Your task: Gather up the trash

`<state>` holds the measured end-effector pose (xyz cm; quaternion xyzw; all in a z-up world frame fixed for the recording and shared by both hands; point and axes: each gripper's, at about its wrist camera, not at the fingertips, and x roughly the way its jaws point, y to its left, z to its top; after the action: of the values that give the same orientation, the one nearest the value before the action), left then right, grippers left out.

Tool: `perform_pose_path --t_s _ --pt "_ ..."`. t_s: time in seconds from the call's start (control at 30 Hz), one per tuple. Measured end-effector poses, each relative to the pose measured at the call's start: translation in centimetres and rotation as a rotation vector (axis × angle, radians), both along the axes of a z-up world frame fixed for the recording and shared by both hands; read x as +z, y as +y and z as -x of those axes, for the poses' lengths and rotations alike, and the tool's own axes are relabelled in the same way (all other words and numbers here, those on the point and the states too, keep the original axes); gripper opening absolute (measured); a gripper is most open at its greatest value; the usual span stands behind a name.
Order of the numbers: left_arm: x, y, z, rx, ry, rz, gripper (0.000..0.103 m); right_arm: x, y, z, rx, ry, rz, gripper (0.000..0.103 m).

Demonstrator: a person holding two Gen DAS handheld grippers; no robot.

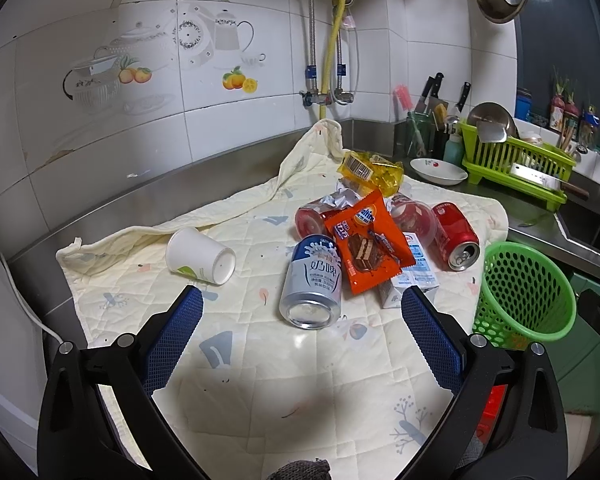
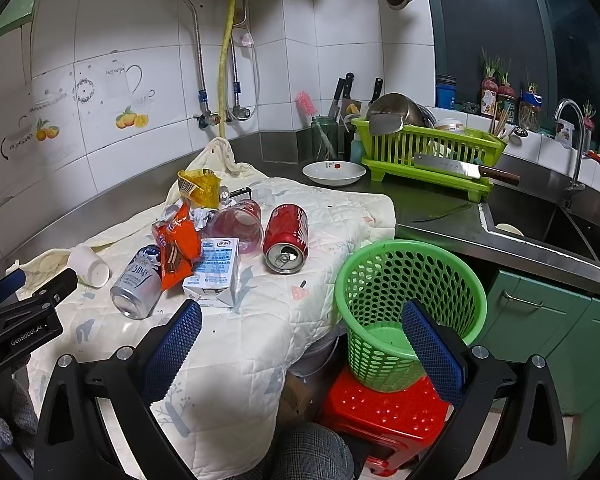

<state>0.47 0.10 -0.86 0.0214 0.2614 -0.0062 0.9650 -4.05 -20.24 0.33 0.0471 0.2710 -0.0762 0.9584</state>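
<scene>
I'm holding both grippers, left (image 1: 302, 300) and right (image 2: 302, 312), spread and empty; the silver can (image 1: 313, 282) is risking rolling if nudged

Left hand-held gripper (image 1: 302, 302): jaws spread wide, nothing between the blue pads (image 1: 180, 332), tilted downward. Right hand-held gripper (image 2: 302, 314): same, jaws wide apart, empty, pitched downward. In the right wrist view the left unit sits off to its left, at similar height.
</scene>
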Motion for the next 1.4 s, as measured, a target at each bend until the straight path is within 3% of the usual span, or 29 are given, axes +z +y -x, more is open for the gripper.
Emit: perform_pose_path --t_s 1.4 --pt "-0.16 0.02 -0.84 0.003 0.012 -0.006 0.098 -0.38 -0.51 -0.55 -0.004 0.017 -0.003 0.097"
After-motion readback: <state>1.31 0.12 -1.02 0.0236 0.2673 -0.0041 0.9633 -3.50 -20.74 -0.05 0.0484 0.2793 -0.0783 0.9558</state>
